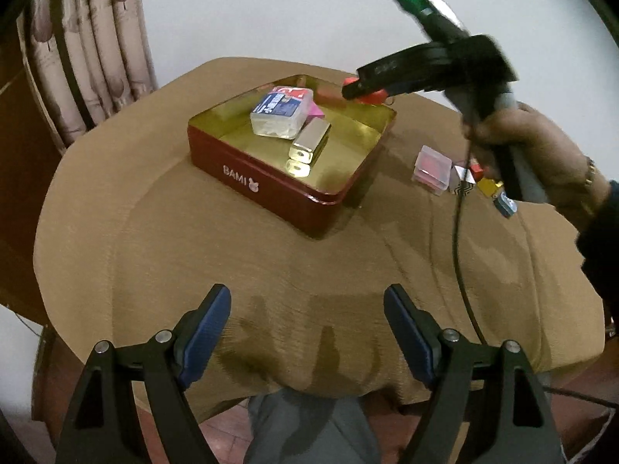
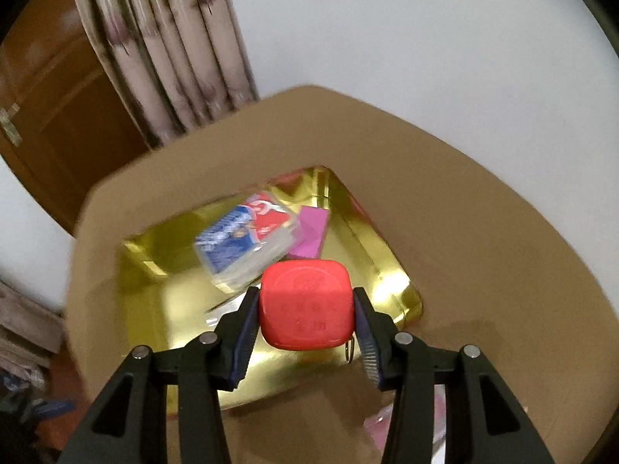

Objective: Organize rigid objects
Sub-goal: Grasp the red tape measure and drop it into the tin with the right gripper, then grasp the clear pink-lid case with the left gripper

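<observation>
A red tin (image 1: 247, 172) marked BAMI with a gold inside (image 2: 162, 301) stands on the brown-clothed table. In it lie a clear card box (image 1: 280, 112) (image 2: 247, 239), a pink pad (image 2: 311, 232) and a silver block (image 1: 309, 143). My right gripper (image 2: 306, 311) (image 1: 363, 87) is shut on a red rounded square case (image 2: 306, 303) (image 1: 373, 96) and holds it above the tin's far right side. My left gripper (image 1: 307, 328) is open and empty, low over the table's near edge.
To the right of the tin lie a small clear box with red contents (image 1: 433, 168) and several small items, among them a yellow one (image 1: 489, 185) and a blue one (image 1: 506, 203). A black cable (image 1: 458, 239) hangs over the table. Curtains (image 1: 89, 50) hang behind.
</observation>
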Action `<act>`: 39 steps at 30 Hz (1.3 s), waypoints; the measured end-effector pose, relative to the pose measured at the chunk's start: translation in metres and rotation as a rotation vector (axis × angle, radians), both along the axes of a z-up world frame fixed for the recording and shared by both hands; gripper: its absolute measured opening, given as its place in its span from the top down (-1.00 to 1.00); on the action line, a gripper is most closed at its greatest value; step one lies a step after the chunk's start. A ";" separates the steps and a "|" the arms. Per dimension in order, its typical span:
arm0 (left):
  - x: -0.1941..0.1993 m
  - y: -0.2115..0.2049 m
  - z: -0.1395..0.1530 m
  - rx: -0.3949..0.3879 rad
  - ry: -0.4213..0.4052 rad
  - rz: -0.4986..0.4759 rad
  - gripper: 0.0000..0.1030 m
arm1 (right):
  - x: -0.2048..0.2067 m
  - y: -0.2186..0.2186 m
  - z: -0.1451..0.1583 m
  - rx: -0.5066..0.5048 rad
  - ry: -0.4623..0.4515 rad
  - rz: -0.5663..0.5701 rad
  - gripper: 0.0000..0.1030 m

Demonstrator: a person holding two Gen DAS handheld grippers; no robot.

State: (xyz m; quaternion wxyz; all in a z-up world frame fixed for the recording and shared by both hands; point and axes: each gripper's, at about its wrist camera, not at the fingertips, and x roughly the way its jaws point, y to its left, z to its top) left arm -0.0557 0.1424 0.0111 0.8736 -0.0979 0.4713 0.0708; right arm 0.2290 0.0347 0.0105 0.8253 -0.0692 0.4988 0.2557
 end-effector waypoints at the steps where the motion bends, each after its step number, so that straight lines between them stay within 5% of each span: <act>1: 0.001 0.001 -0.001 0.000 0.004 0.001 -0.52 | 0.001 0.002 -0.006 0.000 0.015 -0.015 0.09; 9: 0.006 0.002 -0.009 0.002 0.042 0.001 -0.52 | 0.013 -0.004 -0.037 0.016 0.058 -0.022 0.08; 17: 0.008 -0.005 -0.014 0.018 0.065 -0.012 -0.52 | 0.003 -0.022 -0.014 0.114 -0.025 -0.053 0.07; 20: 0.007 -0.012 -0.009 0.030 0.043 -0.049 -0.52 | -0.034 -0.075 0.020 0.212 -0.153 -0.145 0.07; 26: 0.013 -0.039 0.000 -0.022 0.033 -0.206 -0.52 | -0.140 -0.200 0.019 0.037 -0.341 -0.360 -0.04; 31: 0.051 -0.079 0.005 -0.018 -0.002 -0.347 -0.52 | -0.209 -0.277 -0.040 -0.157 -0.285 -0.500 -0.04; 36: 0.112 -0.113 -0.004 0.066 -0.004 -0.506 -0.52 | -0.241 -0.317 -0.072 -0.072 -0.212 -0.590 -0.04; 39: 0.148 -0.122 -0.019 0.021 0.043 -0.581 -0.52 | -0.244 -0.328 -0.067 -0.005 -0.249 -0.610 -0.04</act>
